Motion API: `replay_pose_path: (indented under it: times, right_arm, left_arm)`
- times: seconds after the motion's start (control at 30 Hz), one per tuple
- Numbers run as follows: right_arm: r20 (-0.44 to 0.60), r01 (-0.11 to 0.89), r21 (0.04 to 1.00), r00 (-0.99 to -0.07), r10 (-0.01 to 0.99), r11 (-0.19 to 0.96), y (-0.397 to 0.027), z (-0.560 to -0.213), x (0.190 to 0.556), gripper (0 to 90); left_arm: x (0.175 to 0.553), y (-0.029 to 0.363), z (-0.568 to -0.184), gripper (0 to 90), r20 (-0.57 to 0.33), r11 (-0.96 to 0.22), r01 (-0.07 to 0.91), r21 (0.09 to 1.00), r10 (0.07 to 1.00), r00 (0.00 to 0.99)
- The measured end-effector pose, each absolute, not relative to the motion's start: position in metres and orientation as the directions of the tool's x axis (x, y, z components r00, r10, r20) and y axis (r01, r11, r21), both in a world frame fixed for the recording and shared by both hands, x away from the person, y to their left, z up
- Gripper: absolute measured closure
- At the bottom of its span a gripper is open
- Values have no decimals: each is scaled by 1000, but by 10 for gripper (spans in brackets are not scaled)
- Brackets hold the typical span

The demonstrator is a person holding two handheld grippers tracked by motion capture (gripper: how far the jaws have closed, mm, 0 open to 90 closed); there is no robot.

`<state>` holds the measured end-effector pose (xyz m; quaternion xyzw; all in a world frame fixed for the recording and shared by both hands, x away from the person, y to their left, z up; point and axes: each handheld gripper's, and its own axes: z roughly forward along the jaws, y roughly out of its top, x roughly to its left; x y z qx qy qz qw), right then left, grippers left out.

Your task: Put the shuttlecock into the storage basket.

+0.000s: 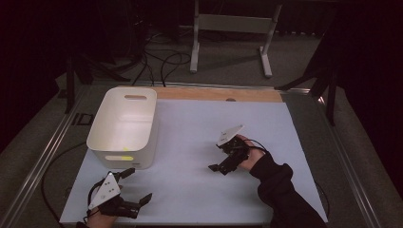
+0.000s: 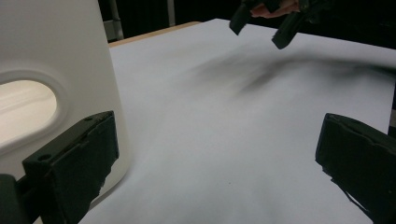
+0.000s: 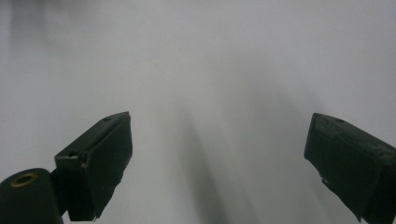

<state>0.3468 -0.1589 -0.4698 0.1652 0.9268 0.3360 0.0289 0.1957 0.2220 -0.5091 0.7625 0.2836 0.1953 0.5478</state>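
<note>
Both grippers are empty with jaws spread — the left gripper (image 1: pixel 135 186) near the worktop's front-left corner, just beside the white bin (image 1: pixel 124 124); the right gripper (image 1: pixel 223 159) mid-worktop. Likely an approach step — next, grasping the bin's handle slot (image 2: pixel 25 105).

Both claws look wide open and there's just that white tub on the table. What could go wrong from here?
The left gripper sits close beside the white tub; one open jaw could bump its wall and push it along the white sheet. The right gripper points down at the bare sheet and might scrape it if lowered.
</note>
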Motion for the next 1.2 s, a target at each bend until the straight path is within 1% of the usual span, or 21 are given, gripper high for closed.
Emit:
replay_pose_path:
  times: [0.4, 0.47, 0.83, 1.03, 1.17, 1.2]
  right_arm:
    - [62, 313, 671, -927, 370, 672, -188, -483, 336, 78]
    - [81, 340, 677, -916, 394, 652, -197, -486, 334, 78]
    - [90, 382, 670, -893, 441, 637, -233, -497, 323, 78]
    - [57, 379, 693, -877, 477, 614, -253, -497, 314, 78]
    - [91, 402, 685, -874, 477, 607, -262, -499, 309, 78]
    - [81, 399, 686, -873, 481, 609, -264, -500, 308, 79]
  left_arm:
    - [196, 222, -509, 0, -15, -238, 222, 946, 649, 761]
    - [196, 222, -509, 0, -15, -238, 221, 946, 649, 761]
    - [196, 222, -509, 0, -15, -239, 221, 945, 647, 762]
    - [196, 222, -509, 0, -14, -240, 221, 945, 648, 762]
    - [196, 221, -509, 0, -14, -242, 222, 945, 647, 763]
    - [196, 221, -509, 0, -14, -242, 222, 944, 646, 763]
